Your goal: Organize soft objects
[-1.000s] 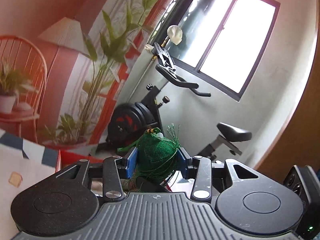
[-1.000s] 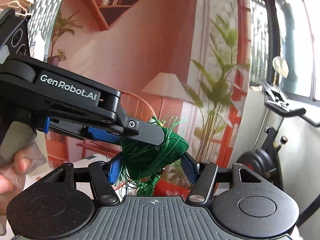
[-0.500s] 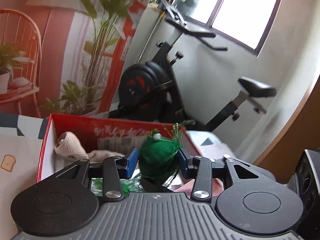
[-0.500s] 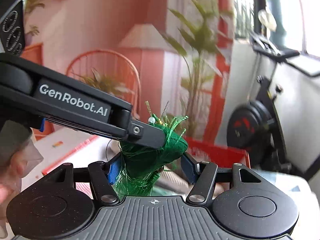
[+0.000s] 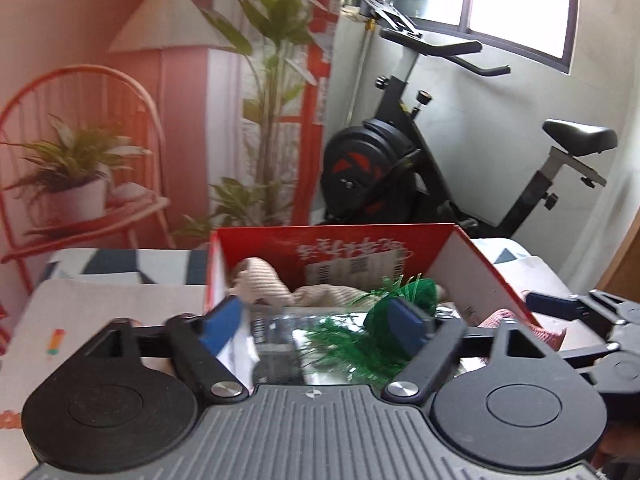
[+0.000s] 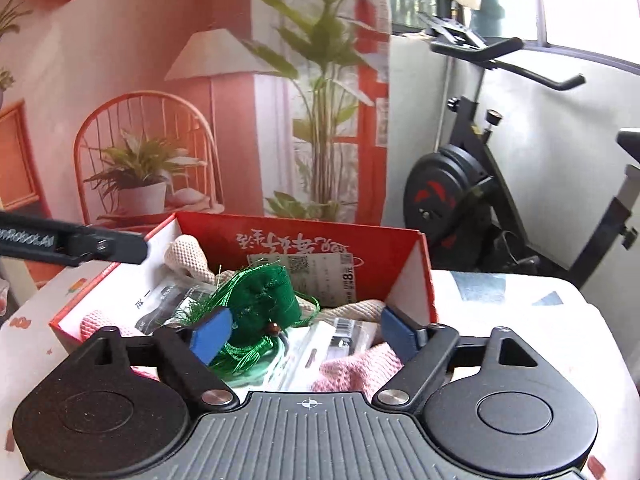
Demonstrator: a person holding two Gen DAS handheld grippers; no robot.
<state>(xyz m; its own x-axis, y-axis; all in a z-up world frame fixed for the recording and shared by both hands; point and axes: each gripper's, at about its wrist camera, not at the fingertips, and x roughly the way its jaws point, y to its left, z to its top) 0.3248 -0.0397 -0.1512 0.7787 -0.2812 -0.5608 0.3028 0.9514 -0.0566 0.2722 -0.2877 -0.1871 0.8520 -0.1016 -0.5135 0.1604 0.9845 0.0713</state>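
Right wrist view: both grippers' jaws have just been opening and now stand wide, my right gripper and left gripper each with the green pouch loose between the pads, gripped by neither. A second ago both clamped it in the air; now it lies in the red box on the beige and pink knits, so I judge this drop done. Long axis runs roughly along the box, tassel toward me, tilted.
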